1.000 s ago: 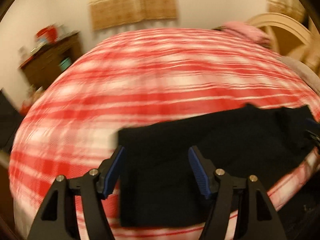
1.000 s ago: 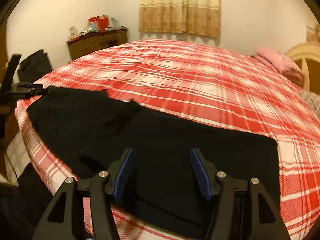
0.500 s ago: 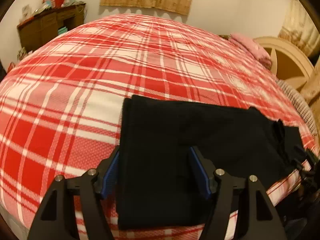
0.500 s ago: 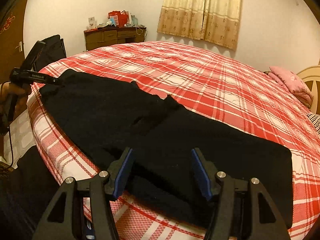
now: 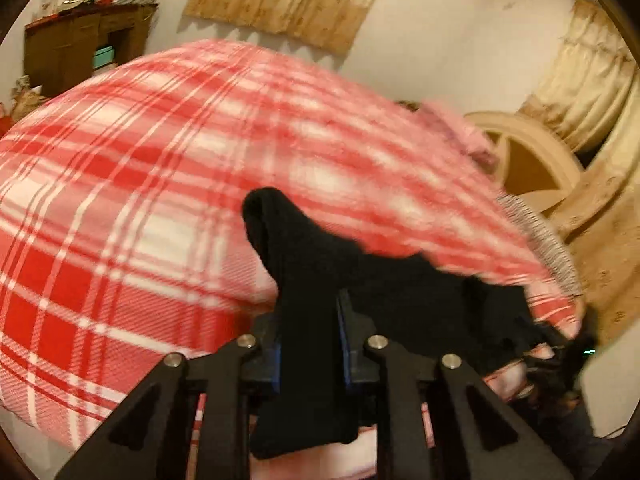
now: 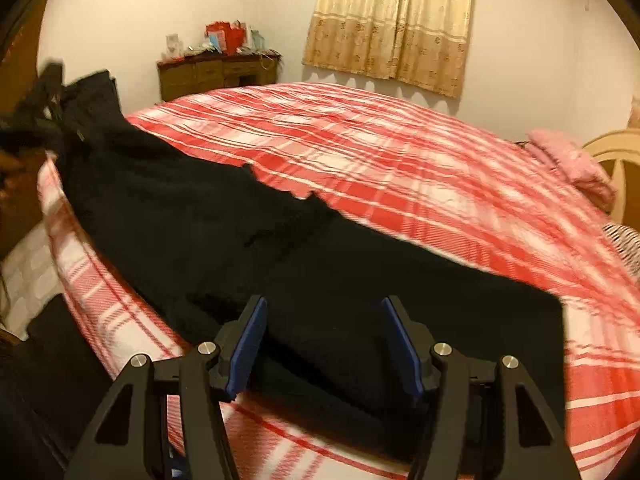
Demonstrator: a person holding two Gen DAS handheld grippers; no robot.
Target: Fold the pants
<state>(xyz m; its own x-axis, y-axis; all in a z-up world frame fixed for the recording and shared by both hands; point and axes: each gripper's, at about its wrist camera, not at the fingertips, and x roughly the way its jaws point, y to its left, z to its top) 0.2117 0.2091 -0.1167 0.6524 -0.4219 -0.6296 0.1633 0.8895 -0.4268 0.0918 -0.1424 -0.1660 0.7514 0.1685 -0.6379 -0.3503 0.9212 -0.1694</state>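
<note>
Left wrist view shows the black pants [image 5: 316,292] bunched between the blue pads of the left gripper [image 5: 310,340], which has just been closing and now clamps a thick fold of the cloth; half a second ago the same end lay flat on the bed with the pads standing wide on either side of it. The pinched end now humps up ahead of the gripper as a rounded peak, and a loose flap hangs below the pads, while the rest of the garment trails away to the right, low over the bed's near edge. The fabric looks soft, matte and heavy, with no sheen.

In the right wrist view the pants [image 6: 320,272] stretch as a long dark band from just under the right gripper [image 6: 322,344] away to the upper left, where that end is lifted off the bedspread. The right gripper stands half wide as before, pads apart with cloth lying between and below them, not pinched.

Under the pants lies a red-and-white plaid bedspread [image 6: 400,168], woven and slightly ribbed. Beyond it hang pale patterned curtains [image 6: 392,24], and a brown wooden dresser [image 6: 216,76] stands ahead to the left.
</note>
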